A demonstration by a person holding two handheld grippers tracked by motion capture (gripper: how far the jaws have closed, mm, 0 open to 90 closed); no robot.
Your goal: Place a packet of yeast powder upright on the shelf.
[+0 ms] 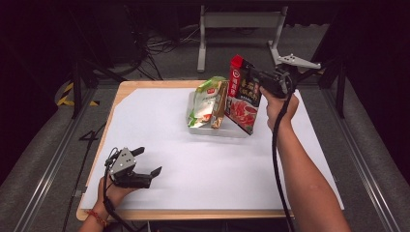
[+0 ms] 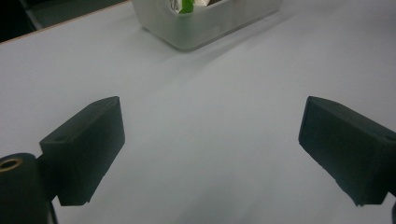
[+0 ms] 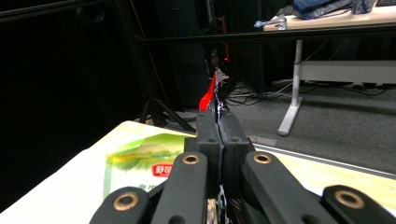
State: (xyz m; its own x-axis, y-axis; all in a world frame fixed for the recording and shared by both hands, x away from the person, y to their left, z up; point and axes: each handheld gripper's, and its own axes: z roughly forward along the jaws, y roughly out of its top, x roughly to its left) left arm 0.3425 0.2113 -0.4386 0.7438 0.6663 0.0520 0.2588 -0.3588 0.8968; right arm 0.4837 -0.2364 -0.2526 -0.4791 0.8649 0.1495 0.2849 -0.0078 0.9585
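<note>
High view sets out the worktop (image 1: 145,92), a wooden board covered almost wholly by a white sheet (image 1: 208,164), with a strip of bare wood showing along the far-left and near edges. Dark floor with cables, black stands and a grey table frame (image 1: 239,21) surround it on the far side. Most of the sheet lies bare, giving wide open room across the middle and near part. Toward the far side stands a clear plastic bin (image 1: 217,129), well in from the edges, with a green pouch (image 1: 209,100) standing tilted inside it. Just beside the green pouch on its right hangs the red pouch (image 1: 243,96), upright, its lower corner at the bin's right end; whether it touches the bin cannot be told. The right hand-held gripper (image 1: 255,73) is clamped tight on the red pouch's upper edge, its jaws pressed together on the thin foil in the right gripper view. The left hand-held gripper (image 1: 147,162) rests at the near-left corner, well apart from the bin, jaws spread wide with nothing between them.
</note>
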